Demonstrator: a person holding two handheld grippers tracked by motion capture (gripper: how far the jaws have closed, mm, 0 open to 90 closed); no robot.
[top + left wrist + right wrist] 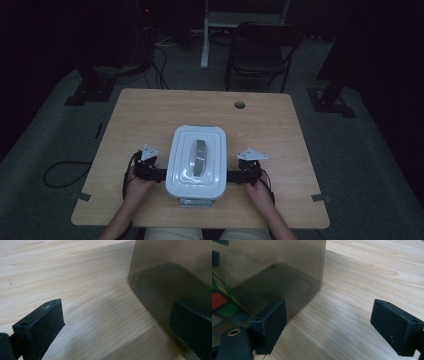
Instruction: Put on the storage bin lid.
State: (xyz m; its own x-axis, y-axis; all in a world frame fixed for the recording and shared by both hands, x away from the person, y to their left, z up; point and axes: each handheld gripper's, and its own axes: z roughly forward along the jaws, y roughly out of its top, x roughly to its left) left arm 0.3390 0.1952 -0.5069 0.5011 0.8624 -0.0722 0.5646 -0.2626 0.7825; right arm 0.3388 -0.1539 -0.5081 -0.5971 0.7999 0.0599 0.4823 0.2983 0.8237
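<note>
My left gripper (159,174) and right gripper (233,175) lie low on the table (150,112), forearms reaching forward, pointing inward at each other. The lidded box (196,161) stands between them, touching both. Both sets of jaws stand apart, gripping nothing.

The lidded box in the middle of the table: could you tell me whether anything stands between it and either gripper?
Nothing visible does. The left gripper and right gripper sit right against the box sides, jaws open, on bare table.
</note>
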